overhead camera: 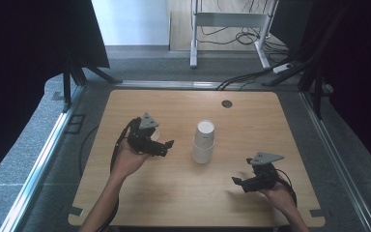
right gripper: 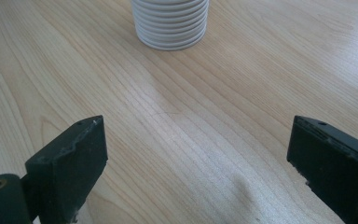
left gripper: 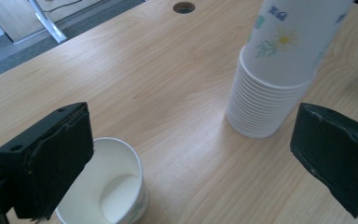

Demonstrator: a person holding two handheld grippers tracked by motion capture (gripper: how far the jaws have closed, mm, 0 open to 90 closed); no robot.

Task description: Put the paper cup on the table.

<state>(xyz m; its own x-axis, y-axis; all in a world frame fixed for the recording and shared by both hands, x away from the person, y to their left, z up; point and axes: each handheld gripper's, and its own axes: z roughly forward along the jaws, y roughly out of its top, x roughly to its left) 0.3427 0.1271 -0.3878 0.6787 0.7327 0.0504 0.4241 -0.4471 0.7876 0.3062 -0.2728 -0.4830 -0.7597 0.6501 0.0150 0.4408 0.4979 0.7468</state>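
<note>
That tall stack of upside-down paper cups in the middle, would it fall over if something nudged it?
Probably: the stack of paper cups is tall over a narrow base and already leans a little. It looks light, so a low push might slide it across the smooth wooden table; a high one would likely tip it.

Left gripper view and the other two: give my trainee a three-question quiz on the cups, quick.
1. True or false: the single cup stands upright, mouth up.
2. How is the cup stack set on the table? A) rims down B) rims up C) on its side
3. Is anything between the jaws of the right gripper?

Key: 1 true. 2 A. 3 no, they stand open over bare wood.
</note>
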